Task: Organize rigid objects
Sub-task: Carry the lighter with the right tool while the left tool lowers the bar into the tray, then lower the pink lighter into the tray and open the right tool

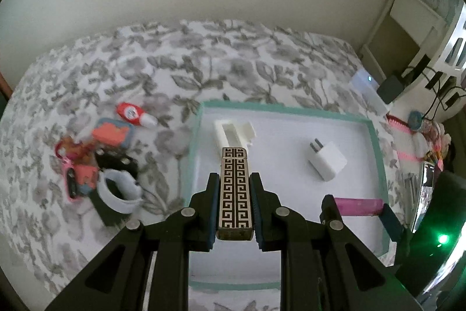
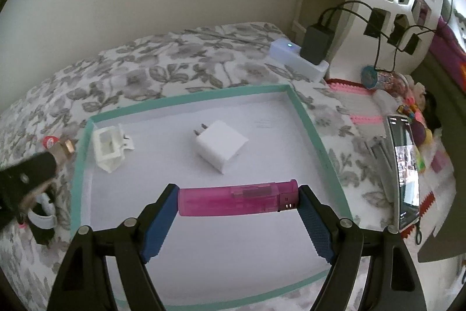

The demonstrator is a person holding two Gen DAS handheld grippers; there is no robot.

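Over the teal-rimmed white cardboard tray (image 2: 303, 110) on the floral bedspread (image 1: 116, 72): left gripper (image 1: 234, 179) clenched on a Greek-key patterned metal lighter (image 1: 234, 194), right gripper (image 2: 238, 196) clamping a translucent pink plastic lighter (image 2: 233, 200) endwise. Best lowered level onto bare floor, clear of the white wall charger (image 2: 221, 146), before release.

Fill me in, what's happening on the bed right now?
Both tools hover over the teal-rimmed tray. The left tool is shut on a Greek-key patterned lighter; the right tool clamps a pink lighter end to end. A white charger plug and white plastic holder already lie inside.
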